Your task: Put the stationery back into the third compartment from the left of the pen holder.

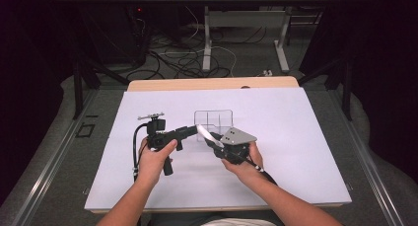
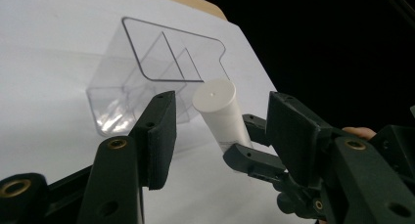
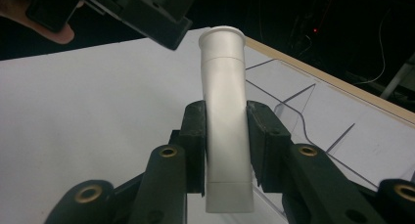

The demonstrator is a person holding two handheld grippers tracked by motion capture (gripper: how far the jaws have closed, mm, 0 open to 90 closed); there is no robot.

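- Table: wooden top (image 1: pixel 212 83), bare along the far edge only.
- White sheet (image 1: pixel 305 152): covers nearly all of the tabletop, flat.
- Floor (image 1: pixel 54 157): grey, on both sides of the table.
- Cables (image 1: pixel 182 58): black and white, in loose tangles on the floor beyond the table.
- White metal legs (image 1: pixel 207 38): a second table's, standing among the cables.
- Red indicator light (image 1: pixel 139 10): small, in the dark background at far left.
- Black frame strut (image 1: pixel 77 83): upright, left of the table.

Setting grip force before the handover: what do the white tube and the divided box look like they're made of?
White tube: looks like matte plastic, opaque and even in colour, with a flat cap and a seam; it is clamped in the right tool.
Divided box: clear hard plastic, probably acrylic; the sheet shows through its walls, and its edges catch glints.
The left tool is open around the tube's cap.
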